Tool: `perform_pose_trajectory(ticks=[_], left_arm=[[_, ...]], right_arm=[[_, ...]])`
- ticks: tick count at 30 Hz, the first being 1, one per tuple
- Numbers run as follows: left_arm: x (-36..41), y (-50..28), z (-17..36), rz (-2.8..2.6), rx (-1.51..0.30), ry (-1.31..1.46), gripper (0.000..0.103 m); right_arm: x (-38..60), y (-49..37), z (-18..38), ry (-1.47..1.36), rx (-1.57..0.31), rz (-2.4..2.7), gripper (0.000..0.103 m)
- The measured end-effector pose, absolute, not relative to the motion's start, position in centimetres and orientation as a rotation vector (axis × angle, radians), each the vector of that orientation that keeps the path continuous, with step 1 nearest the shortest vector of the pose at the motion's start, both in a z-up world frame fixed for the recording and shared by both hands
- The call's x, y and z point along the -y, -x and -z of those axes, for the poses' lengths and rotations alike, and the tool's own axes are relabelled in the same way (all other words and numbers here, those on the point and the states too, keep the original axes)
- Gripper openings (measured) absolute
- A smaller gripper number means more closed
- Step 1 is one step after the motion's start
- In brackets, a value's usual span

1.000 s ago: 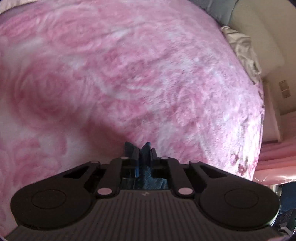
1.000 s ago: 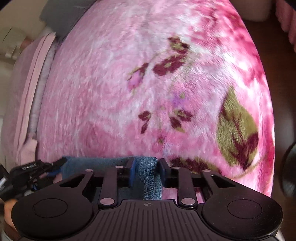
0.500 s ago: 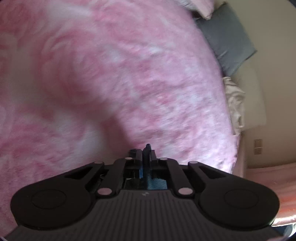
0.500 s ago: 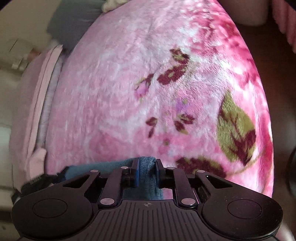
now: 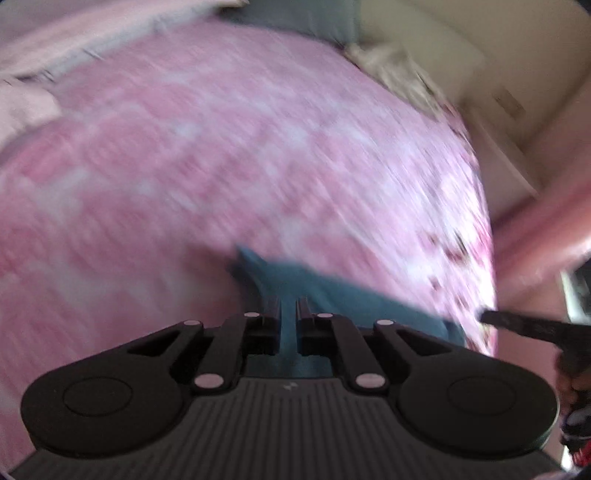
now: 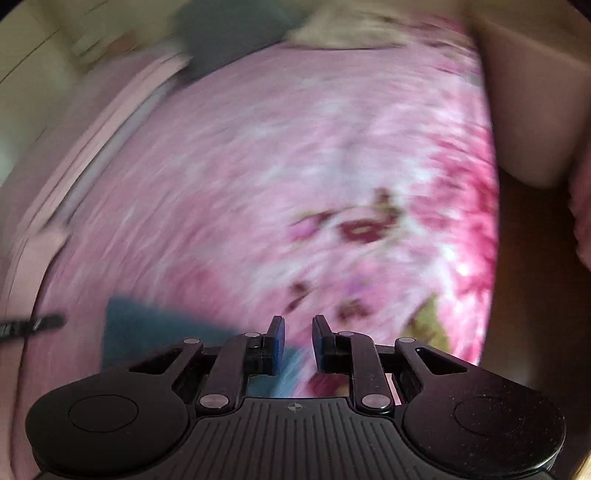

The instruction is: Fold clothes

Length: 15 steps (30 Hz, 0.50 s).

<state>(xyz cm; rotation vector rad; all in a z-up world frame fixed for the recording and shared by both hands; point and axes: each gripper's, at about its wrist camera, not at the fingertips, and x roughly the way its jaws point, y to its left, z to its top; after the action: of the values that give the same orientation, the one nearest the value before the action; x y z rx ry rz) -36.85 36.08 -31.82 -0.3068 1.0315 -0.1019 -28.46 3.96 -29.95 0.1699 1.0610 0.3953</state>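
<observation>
A blue denim garment (image 5: 343,295) lies on the pink floral blanket (image 5: 221,166) just ahead of my left gripper (image 5: 288,306). The left jaws stand slightly apart with blue cloth showing between them; the frame is blurred. In the right wrist view the same denim (image 6: 155,325) lies low left on the blanket (image 6: 258,184). My right gripper (image 6: 298,325) is open, its jaws apart over blanket, with denim just under the left finger. The right gripper's tip (image 5: 517,321) shows at the left view's right edge.
A grey pillow (image 5: 295,18) and cream bedding (image 5: 391,62) lie at the bed's far end. Pink folded bedding (image 6: 92,122) runs along the left side. The bed's right edge (image 6: 491,221) drops to a dark floor beside a pinkish box (image 6: 535,110).
Both grippers have let go of the denim: the jaws parted and both pulled up and back fast. The denim now lies on the blanket.
</observation>
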Motion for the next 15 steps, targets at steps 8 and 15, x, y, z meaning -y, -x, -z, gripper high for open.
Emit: perform_pose_trajectory(ticks=[8,15], left_arm=[[-33.7,36.8,37.9,0.009,-1.137,0.241,0.005],[-33.4,36.9,38.0,-0.006,-1.129,0.219,0.007]], right_arm=[[-8.6,30.4,34.0,0.117,-1.196,-0.459,0.02],[-9.1,29.7,34.1,0.105,-1.239,-0.431,0.02]])
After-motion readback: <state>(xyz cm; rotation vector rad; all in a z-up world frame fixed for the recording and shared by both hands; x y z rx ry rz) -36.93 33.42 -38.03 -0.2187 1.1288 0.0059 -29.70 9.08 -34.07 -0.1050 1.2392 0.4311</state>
